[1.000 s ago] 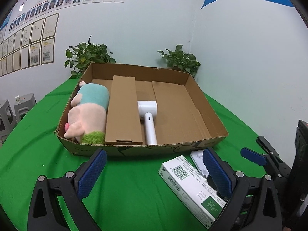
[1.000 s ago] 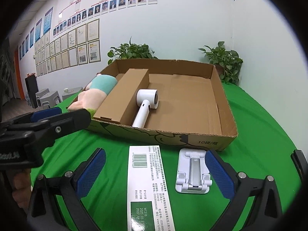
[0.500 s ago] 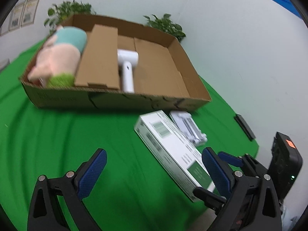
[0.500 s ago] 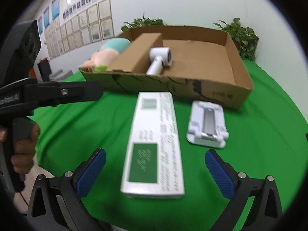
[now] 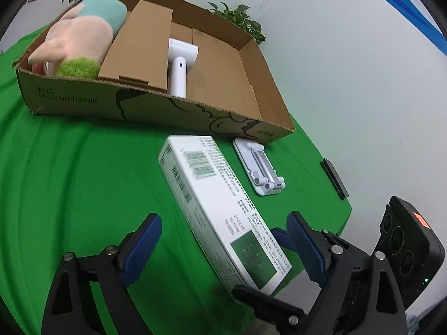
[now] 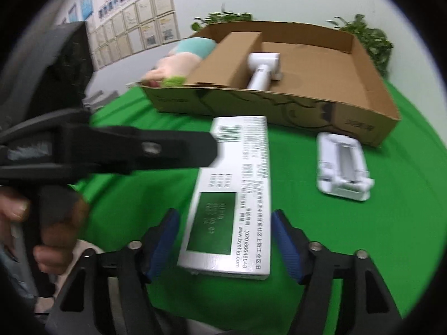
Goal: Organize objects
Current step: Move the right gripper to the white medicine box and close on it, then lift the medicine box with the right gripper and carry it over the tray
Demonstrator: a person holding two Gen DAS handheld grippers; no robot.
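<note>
Two grippers bracket the near end of a long white carton (image 6: 232, 195), which lies flat on the green-covered bench (image 5: 69, 181), just in front of the cardboard tray (image 5: 156, 109). The right gripper (image 6: 223, 243) has been closing: its blue pads sit on either side of the carton's near end, the right-hand pad close against the carton's edge and the left-hand one with a sliver of green showing beside it, so no firm clamp is visible. The left gripper (image 5: 223, 248) has also been closing, yet its jaws stand well apart, one pad over bare green cloth away from the carton, the other beside the carton's far long edge. A hand (image 6: 42, 223) holds the left gripper's handle at the edge of the right wrist view.

Beside the carton, on the side away from that hand, a white folding stand (image 5: 258, 167) lies flat on the cloth, just in front of the tray's near corner. Inside the tray, relative to its near wall: a plush toy (image 5: 81, 39) fills the left end, a closed brown box (image 5: 137, 44) lies next to it, and a white handheld device (image 5: 180, 64) rests beside that box with its handle toward the near wall. Potted plants (image 5: 240, 19) stand behind the tray.
</note>
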